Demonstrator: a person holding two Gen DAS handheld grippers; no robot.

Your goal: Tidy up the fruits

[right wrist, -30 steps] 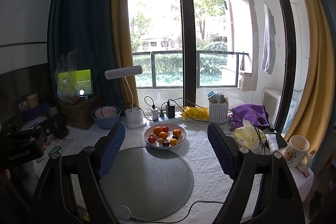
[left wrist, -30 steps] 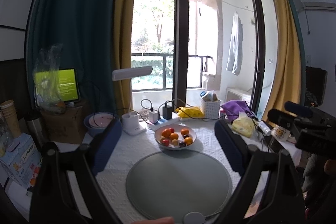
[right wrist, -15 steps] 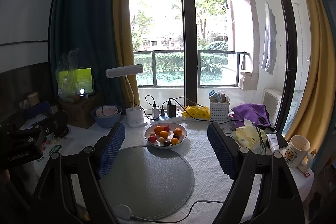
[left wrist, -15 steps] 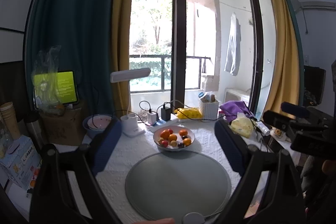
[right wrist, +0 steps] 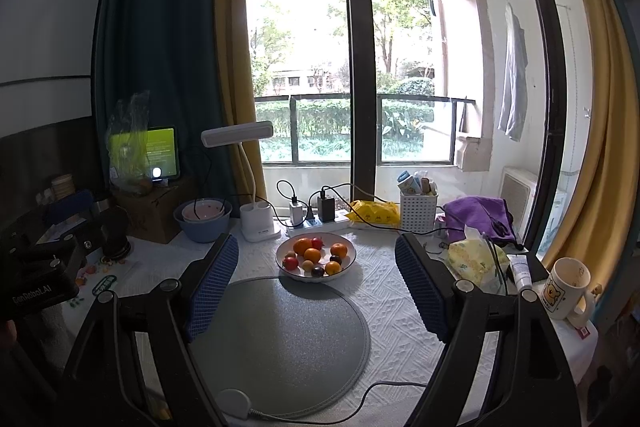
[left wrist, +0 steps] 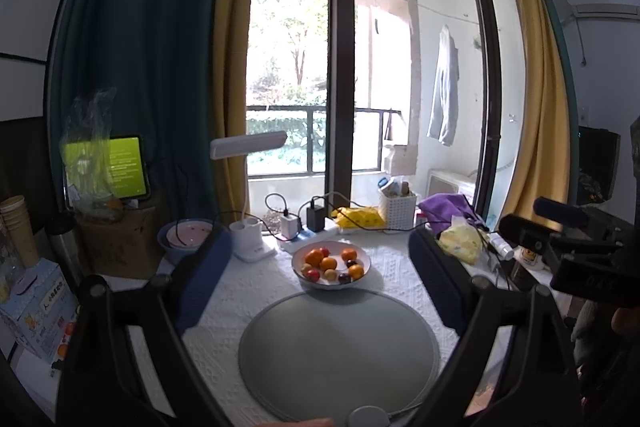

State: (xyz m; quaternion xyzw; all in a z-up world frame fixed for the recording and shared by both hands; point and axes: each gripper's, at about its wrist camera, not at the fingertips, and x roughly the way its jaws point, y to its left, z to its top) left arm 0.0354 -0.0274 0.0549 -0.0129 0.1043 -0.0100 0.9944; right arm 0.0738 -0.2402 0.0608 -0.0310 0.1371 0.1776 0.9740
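I held my left gripper (left wrist: 320, 267) wide open and empty, my right gripper (right wrist: 316, 275) spread just as wide with nothing in it, both pointed slightly downward at the table. The white round bowl of small orange, red and dark fruits (right wrist: 315, 257) sat straight ahead between each pair of blue pads, on the white textured tablecloth (right wrist: 400, 307) at the far edge of the grey round mat (right wrist: 280, 339). Neither hand looked clearly nearer. Nothing stood in the way; behind the bowl were the white desk lamp (right wrist: 256, 219), the chargers and cables (right wrist: 316, 211), the white slotted basket (right wrist: 418, 213), and off right a cartoon mug (right wrist: 562, 287)
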